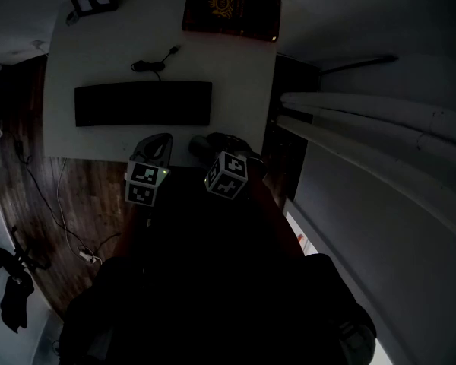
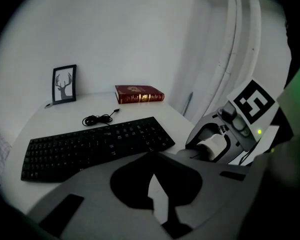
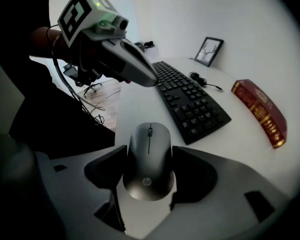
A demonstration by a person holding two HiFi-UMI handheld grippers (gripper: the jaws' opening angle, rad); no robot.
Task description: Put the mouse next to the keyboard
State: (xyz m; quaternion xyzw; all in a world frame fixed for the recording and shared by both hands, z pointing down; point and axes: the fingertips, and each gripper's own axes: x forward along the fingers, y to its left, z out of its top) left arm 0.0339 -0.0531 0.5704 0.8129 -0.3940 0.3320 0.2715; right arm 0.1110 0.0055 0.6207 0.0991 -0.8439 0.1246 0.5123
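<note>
Right claw (image 3: 148,170) pinching the mouse (image 3: 149,146) by its flanks near the desk (image 3: 240,154) edge, just before the keyboard (image 3: 190,101)'s right end; left claw (image 2: 154,160) pressed together, empty: best carried low and level, set parallel beside that end, then released.

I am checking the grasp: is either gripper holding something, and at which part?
The right gripper grips the mouse by its two sides, toward its rear, on the table. The left gripper is shut, empty.
</note>
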